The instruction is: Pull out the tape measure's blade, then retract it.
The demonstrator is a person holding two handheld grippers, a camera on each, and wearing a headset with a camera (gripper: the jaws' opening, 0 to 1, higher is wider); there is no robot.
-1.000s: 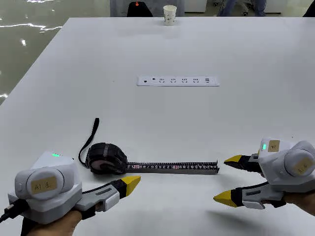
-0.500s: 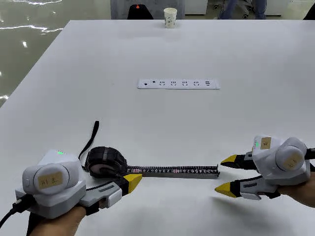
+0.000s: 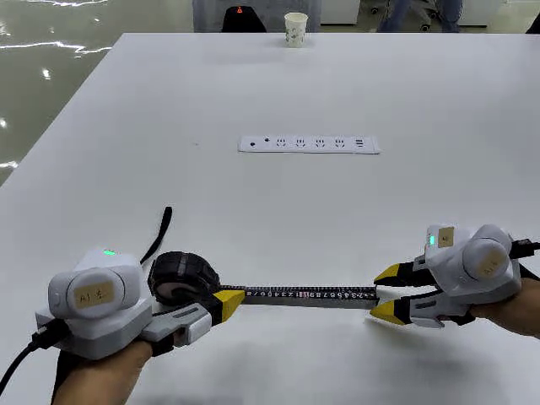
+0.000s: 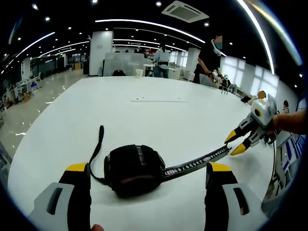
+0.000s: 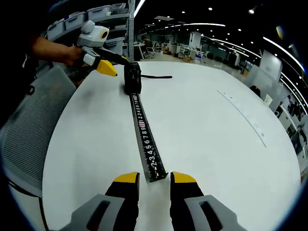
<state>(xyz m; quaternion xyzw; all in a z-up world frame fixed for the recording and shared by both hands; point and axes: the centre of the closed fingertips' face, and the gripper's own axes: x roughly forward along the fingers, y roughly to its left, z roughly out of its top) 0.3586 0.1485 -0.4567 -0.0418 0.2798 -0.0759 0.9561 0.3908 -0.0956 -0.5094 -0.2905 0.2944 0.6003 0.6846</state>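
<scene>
A black tape measure lies on the white table with its blade drawn out to the right. My left gripper is open, and its yellow-tipped fingers straddle the case without touching it. In the left gripper view the left gripper has the case between its jaws. My right gripper is open with a narrow gap, and the blade's end sits between its tips. In the right gripper view the right gripper flanks the blade end, and the numbered blade runs away to the case.
The tape's black wrist strap trails toward the far left. A white power strip lies mid-table. A paper cup stands at the far edge. The table's left edge drops to a shiny floor. People stand in the background.
My right gripper has moved left to the blade's end and its jaws have narrowed around it. The left gripper has moved forward around the case.
</scene>
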